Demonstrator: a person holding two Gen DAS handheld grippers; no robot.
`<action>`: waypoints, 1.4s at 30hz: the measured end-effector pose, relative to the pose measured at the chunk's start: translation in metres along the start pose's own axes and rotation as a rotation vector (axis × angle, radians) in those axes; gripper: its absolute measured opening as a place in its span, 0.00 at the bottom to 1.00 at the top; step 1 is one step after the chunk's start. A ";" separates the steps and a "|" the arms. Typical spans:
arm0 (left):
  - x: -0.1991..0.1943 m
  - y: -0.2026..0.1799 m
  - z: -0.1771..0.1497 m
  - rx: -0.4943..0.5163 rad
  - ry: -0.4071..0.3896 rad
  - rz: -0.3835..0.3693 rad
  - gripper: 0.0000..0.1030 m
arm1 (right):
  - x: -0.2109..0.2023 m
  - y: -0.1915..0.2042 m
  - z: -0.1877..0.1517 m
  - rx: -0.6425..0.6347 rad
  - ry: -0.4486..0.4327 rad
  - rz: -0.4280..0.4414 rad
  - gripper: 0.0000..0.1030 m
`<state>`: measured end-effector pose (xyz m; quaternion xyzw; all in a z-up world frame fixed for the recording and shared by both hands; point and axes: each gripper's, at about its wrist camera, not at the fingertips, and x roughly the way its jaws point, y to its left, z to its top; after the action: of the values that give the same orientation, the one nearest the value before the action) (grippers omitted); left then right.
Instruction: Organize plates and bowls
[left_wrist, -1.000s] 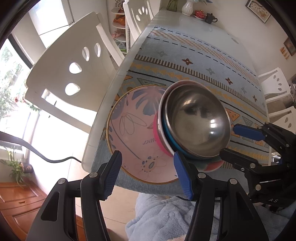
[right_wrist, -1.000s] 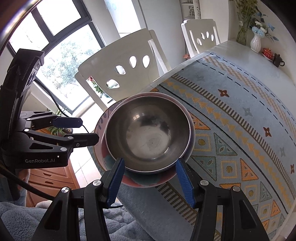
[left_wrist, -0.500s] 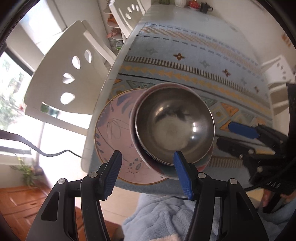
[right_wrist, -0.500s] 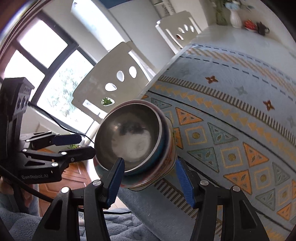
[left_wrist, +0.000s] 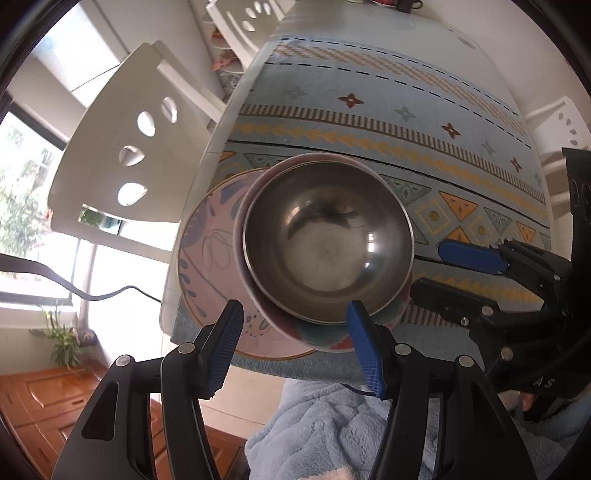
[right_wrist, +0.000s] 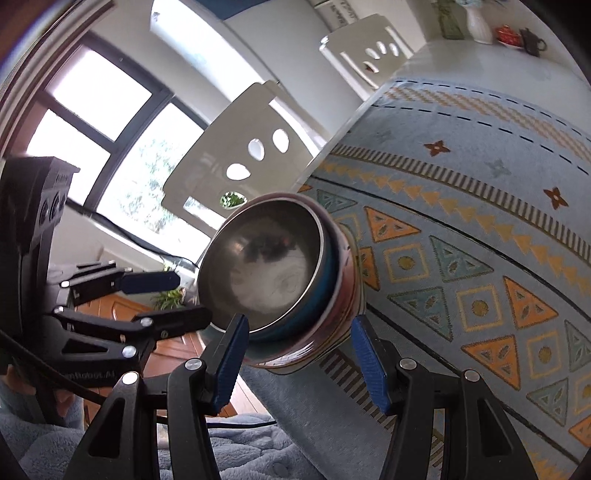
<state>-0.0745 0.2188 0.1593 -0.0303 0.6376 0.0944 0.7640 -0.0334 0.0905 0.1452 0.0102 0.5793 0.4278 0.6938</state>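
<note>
Counting left to right, you have one pink floral plate (left_wrist: 207, 258) on the tabletop (left_wrist: 424, 122) and two nested bowls, a steel bowl (left_wrist: 327, 243) inside a patterned bowl (left_wrist: 328, 338). Both sit just ahead of your left hand-held gripper (left_wrist: 295, 350), jaws spread and empty. Your right hand-held gripper (right_wrist: 297, 360), level and likewise spread, has the bowls tilted between its fingers, untouched.

White chairs (left_wrist: 122, 155) were set beside the tabletop (left_wrist: 369, 44); daylight was admitted through a dark-framed window (right_wrist: 110, 122).
</note>
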 end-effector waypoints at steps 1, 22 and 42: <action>0.000 0.002 -0.001 -0.009 0.000 0.000 0.54 | 0.001 0.002 0.000 -0.009 0.006 0.001 0.54; -0.001 0.015 0.006 -0.011 -0.021 0.018 0.54 | 0.009 0.008 -0.001 -0.010 0.027 -0.024 0.54; -0.039 -0.119 0.073 0.271 -0.309 -0.219 0.54 | -0.077 -0.076 -0.027 0.274 -0.186 -0.380 0.54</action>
<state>0.0118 0.1105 0.2021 0.0182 0.5127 -0.0721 0.8554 -0.0084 -0.0175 0.1591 0.0343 0.5570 0.2042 0.8043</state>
